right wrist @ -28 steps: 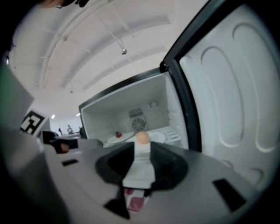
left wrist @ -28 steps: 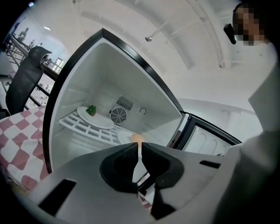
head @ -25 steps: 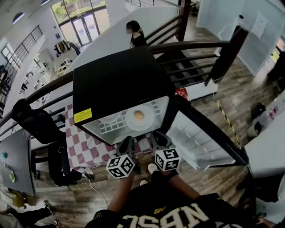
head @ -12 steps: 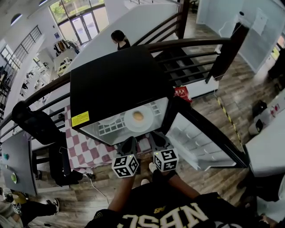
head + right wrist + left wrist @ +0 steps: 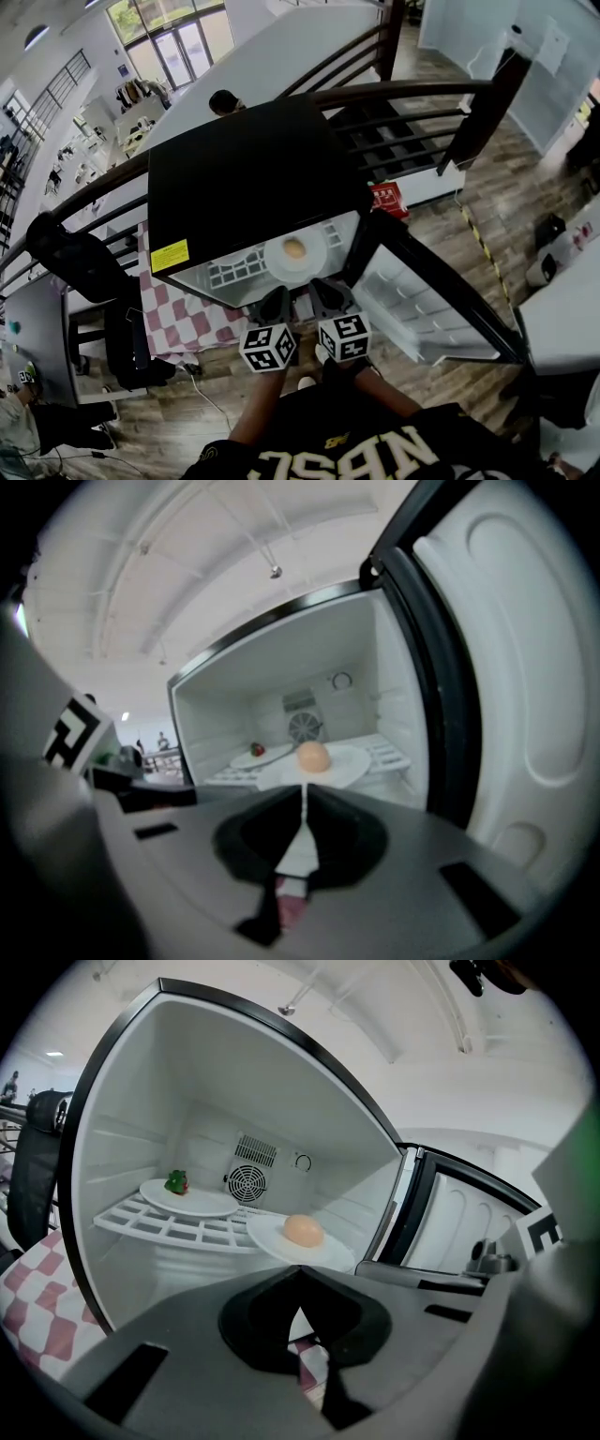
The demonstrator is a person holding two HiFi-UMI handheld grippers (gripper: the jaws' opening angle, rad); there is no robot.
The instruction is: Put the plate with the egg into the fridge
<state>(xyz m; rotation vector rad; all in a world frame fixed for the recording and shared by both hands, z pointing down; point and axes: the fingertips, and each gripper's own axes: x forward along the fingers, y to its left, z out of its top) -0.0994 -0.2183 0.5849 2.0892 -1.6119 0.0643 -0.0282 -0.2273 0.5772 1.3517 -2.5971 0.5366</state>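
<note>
Pretty open, bright space: brown wood-plank floor [image 5: 487,202], dark curved metal railing [image 5: 403,91], tall glass doors [image 5: 173,42] letting daylight in, and a red-and-white checkered cloth [image 5: 183,314] down low.

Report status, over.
Shut, empty: left gripper, right gripper, outside fridge. Egg on plate, shelf front. Door open; second plate behind.

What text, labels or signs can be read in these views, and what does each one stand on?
"NBS": roughly how the large pale letters on the person's shirt look; the picture's edge cuts them, so this is unsure.
Yellow label on the fridge top: print too small to read.
Red pack beside the fridge: print too blurred to read.
Both gripper views: no text.
</note>
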